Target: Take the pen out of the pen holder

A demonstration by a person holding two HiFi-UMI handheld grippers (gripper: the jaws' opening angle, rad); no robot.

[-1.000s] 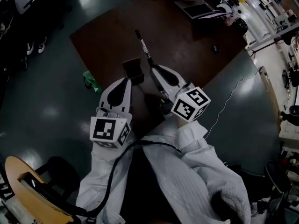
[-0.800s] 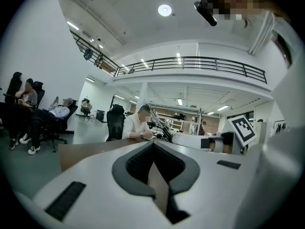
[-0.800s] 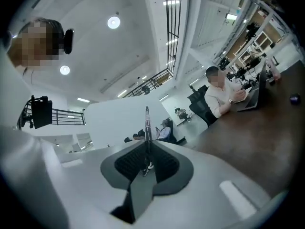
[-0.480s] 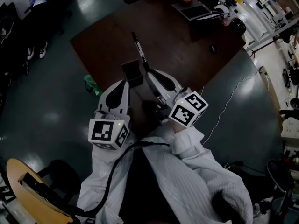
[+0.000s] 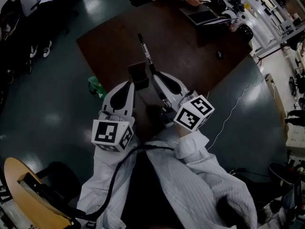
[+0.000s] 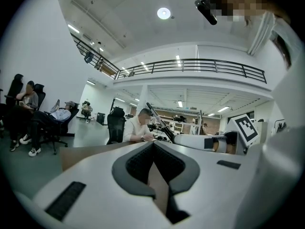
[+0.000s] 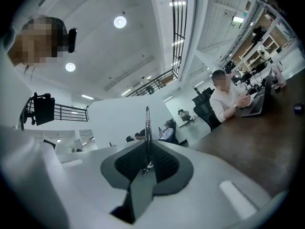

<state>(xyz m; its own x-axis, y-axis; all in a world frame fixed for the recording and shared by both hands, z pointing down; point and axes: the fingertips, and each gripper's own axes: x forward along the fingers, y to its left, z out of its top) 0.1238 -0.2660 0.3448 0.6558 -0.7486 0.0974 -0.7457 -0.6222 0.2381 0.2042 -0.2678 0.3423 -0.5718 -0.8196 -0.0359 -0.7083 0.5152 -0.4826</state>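
Note:
In the head view a black pen [image 5: 145,51] slants up and away over the brown table [image 5: 190,46], and my right gripper [image 5: 155,74] is shut on its lower end. The right gripper view shows the same pen [image 7: 147,128] standing upright between the closed pads of that gripper [image 7: 147,146]. A black square pen holder [image 5: 138,74] stands on the table just left of the right gripper's tip. My left gripper [image 5: 131,83] sits right behind the holder; the left gripper view shows this gripper [image 6: 153,144] with jaws together and nothing between them, and the raised pen [image 6: 157,119] beyond.
A person sits at the table's far edge with a laptop [image 5: 202,15]. A small dark object [image 5: 219,55] lies on the table's right side. A green item [image 5: 95,86] lies on the floor by the table's left corner. A white cable [image 5: 233,109] trails on the right.
Almost nothing: the pen stays raised in the right gripper and both grippers keep their places by the holder. Only the head camera has shifted slightly.

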